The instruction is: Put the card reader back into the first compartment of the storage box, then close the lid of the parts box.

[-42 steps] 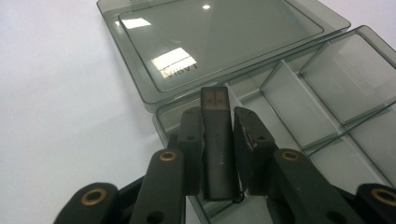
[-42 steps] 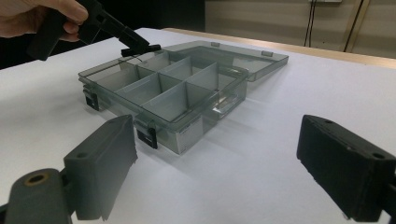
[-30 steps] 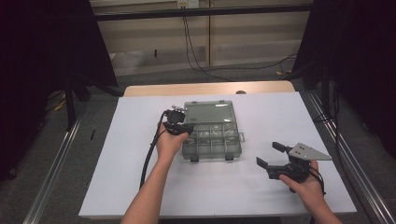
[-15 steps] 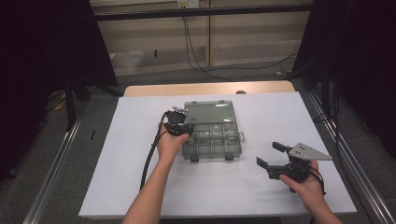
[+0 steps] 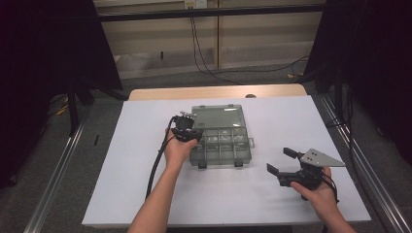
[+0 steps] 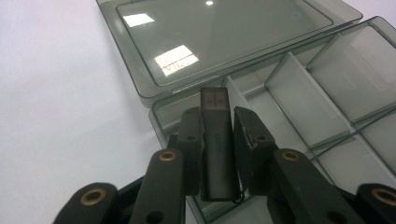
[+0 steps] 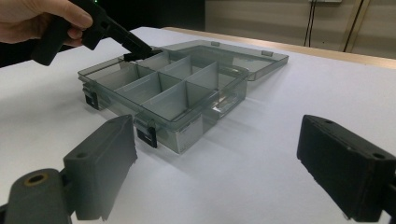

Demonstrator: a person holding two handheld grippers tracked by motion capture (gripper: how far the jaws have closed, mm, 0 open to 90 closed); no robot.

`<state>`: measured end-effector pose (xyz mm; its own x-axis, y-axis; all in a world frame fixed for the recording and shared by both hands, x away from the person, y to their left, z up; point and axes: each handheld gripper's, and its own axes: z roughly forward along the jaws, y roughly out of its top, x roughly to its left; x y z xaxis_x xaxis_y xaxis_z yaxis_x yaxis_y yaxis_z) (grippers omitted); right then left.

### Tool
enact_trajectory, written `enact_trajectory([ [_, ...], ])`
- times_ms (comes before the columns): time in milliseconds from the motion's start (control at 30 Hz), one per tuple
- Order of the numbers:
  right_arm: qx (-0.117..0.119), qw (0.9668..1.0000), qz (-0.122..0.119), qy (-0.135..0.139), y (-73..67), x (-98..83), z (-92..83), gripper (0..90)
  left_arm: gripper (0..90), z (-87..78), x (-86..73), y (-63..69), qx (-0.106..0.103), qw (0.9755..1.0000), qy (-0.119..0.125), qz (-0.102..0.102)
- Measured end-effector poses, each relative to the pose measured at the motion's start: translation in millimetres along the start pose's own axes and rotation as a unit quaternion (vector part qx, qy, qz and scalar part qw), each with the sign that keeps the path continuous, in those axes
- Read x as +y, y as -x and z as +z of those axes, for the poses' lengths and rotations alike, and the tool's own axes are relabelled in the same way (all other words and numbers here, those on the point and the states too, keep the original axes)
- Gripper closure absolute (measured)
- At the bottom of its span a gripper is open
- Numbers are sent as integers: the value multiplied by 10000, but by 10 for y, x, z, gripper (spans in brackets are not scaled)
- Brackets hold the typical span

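The left tongs (image 6: 218, 140) are closed tight on a small black USB-stick-like block (image 6: 216, 144), which stands up between the jaws with its top end poking past the tips. They hover over the near-left corner compartment of a smoky clear plastic organizer box (image 5: 221, 143); in the right gripper view the tip sits just above that box's far corner (image 7: 140, 53). The box's lid (image 6: 219, 37) lies flat open behind the compartments, and two black latches show on the front wall. The right tongs (image 5: 282, 161) are spread wide and hold nothing, resting low in the person's right hand (image 5: 318, 194), well apart from the box. Everything sits on a white desk (image 5: 121, 194).
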<state>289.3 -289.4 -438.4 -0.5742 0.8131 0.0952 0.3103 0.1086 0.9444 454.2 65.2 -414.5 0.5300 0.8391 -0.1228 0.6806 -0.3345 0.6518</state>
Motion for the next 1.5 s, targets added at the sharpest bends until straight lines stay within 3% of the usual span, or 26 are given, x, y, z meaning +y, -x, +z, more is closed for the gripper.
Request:
enact_trajectory([
  [200, 2, 10000, 10, 10, 0, 1, -1, 112, 732, 0, -2, 3, 13, 10000, 6, 20],
  [500, -8, 10000, 10, -17, 1, -2, 6, 112, 648, -76, 21, -16, -43, 9998, 207, -28],
  [733, -12, 10000, 16, -64, 1, -5, 24, 111, 509, -144, 35, -50, -77, 9992, 391, -90],
  [967, -31, 9999, 32, -122, 7, -12, 68, 109, 296, -187, 46, -120, -26, 9986, 486, -185],
  [1500, -286, 9986, 218, -387, 94, 44, 277, 102, 167, -240, 54, -239, 14, 9975, 690, -120],
])
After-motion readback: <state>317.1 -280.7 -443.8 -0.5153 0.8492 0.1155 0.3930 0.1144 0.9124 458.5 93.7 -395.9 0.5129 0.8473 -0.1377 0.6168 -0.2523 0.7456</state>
